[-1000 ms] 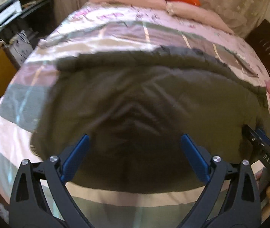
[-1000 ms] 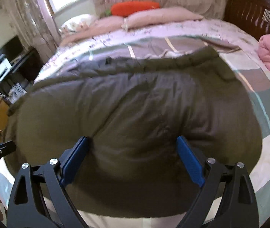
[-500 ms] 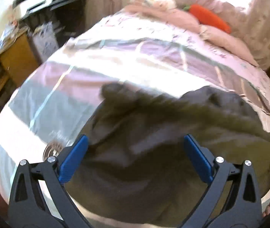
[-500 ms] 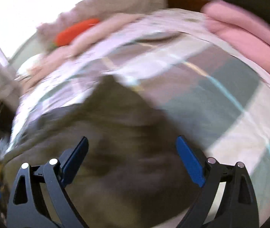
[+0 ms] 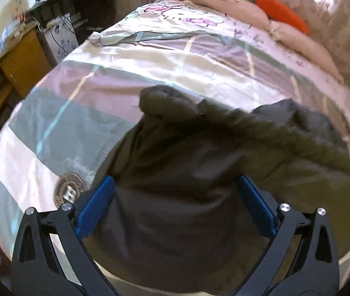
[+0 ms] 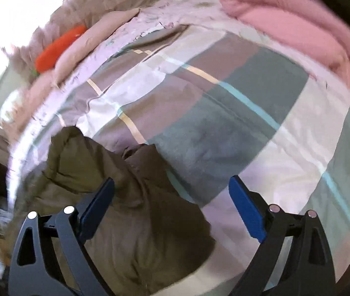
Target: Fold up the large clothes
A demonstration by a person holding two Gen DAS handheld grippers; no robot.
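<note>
A large olive-green padded garment (image 5: 199,162) lies spread on the bed near its foot. In the left wrist view it fills the lower middle, its left end (image 5: 165,98) bunched up. My left gripper (image 5: 175,185) hangs open over the garment's left part, blue pads wide apart, nothing between them. In the right wrist view the garment's right end (image 6: 125,197) sits at lower left. My right gripper (image 6: 172,185) is open above that edge, its left pad over the cloth, its right pad over bare bedspread.
The bed carries a checked pink, grey and white bedspread (image 5: 130,74). Pillows and an orange carrot cushion (image 5: 283,17) lie at the head. A pink folded blanket (image 6: 298,24) sits at the right. A wooden desk (image 5: 9,56) with clutter stands left of the bed.
Both grippers have swung outward, the left toward the garment's left end, the right toward its right end. Both stayed open. The garment now looks bunched at its ends.
</note>
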